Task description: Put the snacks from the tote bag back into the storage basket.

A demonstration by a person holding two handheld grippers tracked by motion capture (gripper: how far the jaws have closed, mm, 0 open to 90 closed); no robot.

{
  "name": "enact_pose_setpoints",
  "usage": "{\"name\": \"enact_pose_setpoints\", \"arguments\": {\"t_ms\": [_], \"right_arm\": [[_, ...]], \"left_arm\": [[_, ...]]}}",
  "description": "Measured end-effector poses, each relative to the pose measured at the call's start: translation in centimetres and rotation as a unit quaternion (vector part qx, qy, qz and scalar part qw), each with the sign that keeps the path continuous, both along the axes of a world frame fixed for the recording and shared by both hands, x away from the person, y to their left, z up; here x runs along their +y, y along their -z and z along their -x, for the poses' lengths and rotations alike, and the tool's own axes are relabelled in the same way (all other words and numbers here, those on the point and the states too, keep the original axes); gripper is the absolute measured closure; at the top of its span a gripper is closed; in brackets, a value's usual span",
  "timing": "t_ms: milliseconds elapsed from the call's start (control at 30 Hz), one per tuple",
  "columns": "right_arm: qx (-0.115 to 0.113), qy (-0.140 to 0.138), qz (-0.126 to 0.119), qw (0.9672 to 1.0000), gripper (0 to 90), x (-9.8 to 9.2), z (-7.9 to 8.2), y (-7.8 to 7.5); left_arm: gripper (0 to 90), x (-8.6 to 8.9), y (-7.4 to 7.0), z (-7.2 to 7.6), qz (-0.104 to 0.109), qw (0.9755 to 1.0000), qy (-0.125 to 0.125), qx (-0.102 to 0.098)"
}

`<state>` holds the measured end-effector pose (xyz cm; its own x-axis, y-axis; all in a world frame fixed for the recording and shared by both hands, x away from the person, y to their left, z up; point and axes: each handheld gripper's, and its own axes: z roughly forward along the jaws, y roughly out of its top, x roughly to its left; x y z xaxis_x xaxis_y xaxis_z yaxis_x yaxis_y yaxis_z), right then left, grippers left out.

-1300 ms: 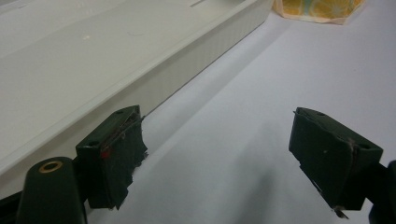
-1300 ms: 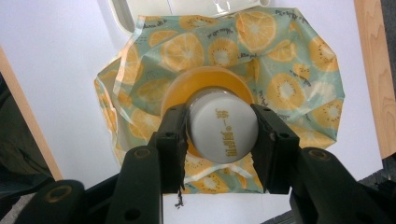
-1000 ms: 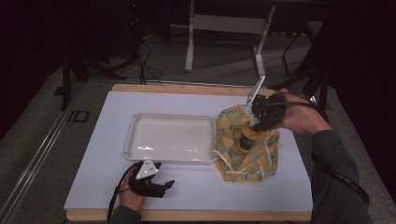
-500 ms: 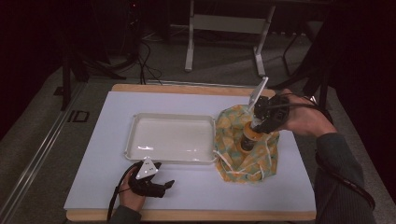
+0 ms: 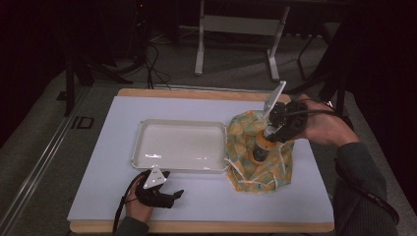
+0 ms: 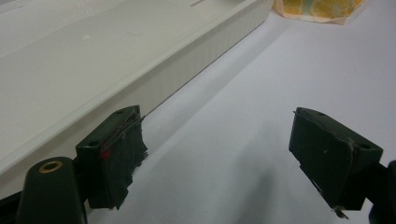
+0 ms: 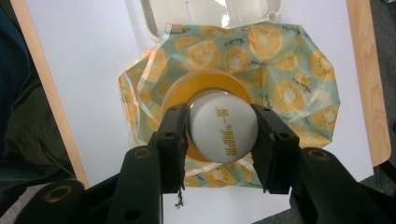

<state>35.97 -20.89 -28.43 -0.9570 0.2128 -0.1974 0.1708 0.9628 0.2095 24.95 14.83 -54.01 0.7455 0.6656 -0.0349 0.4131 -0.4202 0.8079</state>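
my right gripper (image 7: 219, 140) has its fingers clamped on the white cap of the orange bottle (image 7: 223, 132), upright inside the soft fruit-print bag (image 5: 258, 152) beside the tray (image 5: 179, 145). smooth cap, likely slippery; bag floppy. left gripper (image 6: 224, 158) wide open, holding nothing, over the bench (image 5: 98, 162).

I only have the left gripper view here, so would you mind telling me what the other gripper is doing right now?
Observer: The right gripper is closed on the white cap of an orange bottle, jaws pressing both sides.
Operator: Thank you. Where does that bottle stand?
Observer: Upright inside an open fruit-print bag, just right of the white tray.
Operator: And is my tray holding anything?
Observer: No, the high view shows it empty; your left gripper rests open on the table in front of it.
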Motion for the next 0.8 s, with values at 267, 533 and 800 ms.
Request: {"name": "enact_pose_setpoints", "arguments": {"t_ms": [267,533,800], "right_arm": [[-0.005,-0.007,0.001,1.0000,58.7,0.5,0.2,-0.7],[-0.007,-0.017,0.001,0.9998,58.7,1.3,0.3,-1.4],[-0.008,-0.026,0.003,0.9996,58.7,2.4,0.4,-2.0]], "left_arm": [[18.2,0.0,0.0,0.0,-0.001,1.0000,0.001,0.000],[18.1,0.0,0.0,0.0,-0.001,1.0000,0.001,0.000],[18.2,0.0,0.0,0.0,-0.002,1.0000,0.001,0.000]]}}
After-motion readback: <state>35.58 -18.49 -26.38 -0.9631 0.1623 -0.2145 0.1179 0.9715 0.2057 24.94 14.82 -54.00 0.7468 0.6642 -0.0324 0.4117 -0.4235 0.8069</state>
